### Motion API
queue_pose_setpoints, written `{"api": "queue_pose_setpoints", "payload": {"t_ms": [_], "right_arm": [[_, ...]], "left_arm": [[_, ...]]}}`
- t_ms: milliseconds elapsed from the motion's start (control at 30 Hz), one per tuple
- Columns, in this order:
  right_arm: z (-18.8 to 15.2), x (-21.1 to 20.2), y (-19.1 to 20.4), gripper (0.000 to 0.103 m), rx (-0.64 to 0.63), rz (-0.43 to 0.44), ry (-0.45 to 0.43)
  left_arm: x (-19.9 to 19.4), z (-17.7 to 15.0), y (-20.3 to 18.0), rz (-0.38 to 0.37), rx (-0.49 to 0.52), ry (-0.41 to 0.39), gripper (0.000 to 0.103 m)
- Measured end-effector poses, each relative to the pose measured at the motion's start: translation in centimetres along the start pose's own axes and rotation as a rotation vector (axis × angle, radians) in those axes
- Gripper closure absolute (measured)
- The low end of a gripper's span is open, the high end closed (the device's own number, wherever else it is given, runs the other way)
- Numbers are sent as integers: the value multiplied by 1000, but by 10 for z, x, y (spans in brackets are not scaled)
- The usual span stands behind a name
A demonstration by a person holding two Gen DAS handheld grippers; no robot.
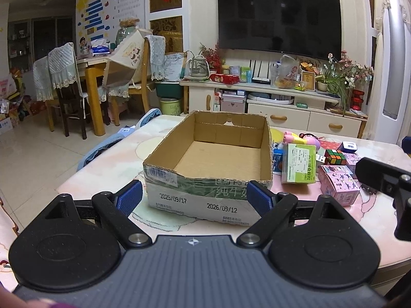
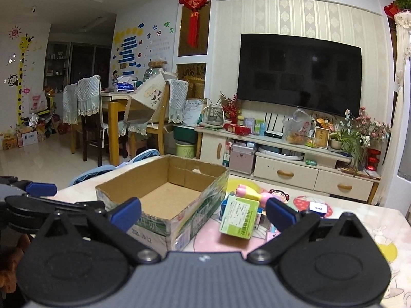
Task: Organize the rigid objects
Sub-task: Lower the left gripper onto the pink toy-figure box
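Observation:
An empty open cardboard box [image 1: 205, 195] stands on the pink table, right in front of my left gripper [image 1: 194, 199], which is open and empty with blue pads either side of the box's near wall. To the box's right lie a green medicine box [image 1: 299, 164], a Rubik's cube [image 1: 335, 157], a pink box [image 1: 339, 184] and a pink doll [image 1: 301, 138]. In the right wrist view my right gripper [image 2: 204, 211] is open and empty, above the cardboard box [image 2: 164, 218] corner and the green medicine box [image 2: 239, 217]. The doll [image 2: 259, 193] lies behind it.
A small blue-white box [image 1: 348, 146] lies at the far right of the table [image 1: 102, 169]. The right gripper's black body [image 1: 385, 182] shows at the left view's right edge. A TV cabinet [image 2: 282, 164], dining chairs [image 2: 87, 118] and floor lie beyond.

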State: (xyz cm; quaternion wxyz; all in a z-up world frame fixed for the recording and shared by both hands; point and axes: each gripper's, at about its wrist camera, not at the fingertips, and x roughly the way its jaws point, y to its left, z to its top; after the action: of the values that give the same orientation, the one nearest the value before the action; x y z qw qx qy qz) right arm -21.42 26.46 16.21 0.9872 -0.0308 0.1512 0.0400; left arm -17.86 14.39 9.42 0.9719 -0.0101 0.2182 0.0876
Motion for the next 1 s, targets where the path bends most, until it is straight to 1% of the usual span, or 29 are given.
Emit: {"api": "queue_pose_setpoints", "payload": {"t_ms": [133,200,300,333,433,533,667,767,867,933,1000], "right_arm": [[-11,1,-7,1,6,-19,-3],[-18,2,-15,1,5,-54,2],[-30,5,-34,1,37,-105,10],[-36,7,-41,1,42,-136,14],[-53,15,-66,1,53,-228,40],[-68,23,-95,1,69,-295,65],[-87,34,-136,1,110,-393,100],[-100,44,-172,1,156,-458,133],[-109,59,-199,1,215,-459,169],[-112,70,-214,1,247,-433,188],[-113,81,-223,1,270,-397,192]], "left_arm": [[4,0,-2,-19,20,-12,0],[6,1,-4,-44,32,-16,0],[9,0,-15,-87,78,-17,0],[11,0,-20,-105,95,-11,0],[15,-1,-34,-172,136,-9,0],[23,-4,-53,-237,204,9,0],[37,-9,-73,-325,209,51,0],[47,-19,-95,-372,252,80,0],[57,-30,-121,-401,298,99,0],[63,-35,-133,-431,322,107,0],[69,-40,-144,-433,341,112,0]]}}
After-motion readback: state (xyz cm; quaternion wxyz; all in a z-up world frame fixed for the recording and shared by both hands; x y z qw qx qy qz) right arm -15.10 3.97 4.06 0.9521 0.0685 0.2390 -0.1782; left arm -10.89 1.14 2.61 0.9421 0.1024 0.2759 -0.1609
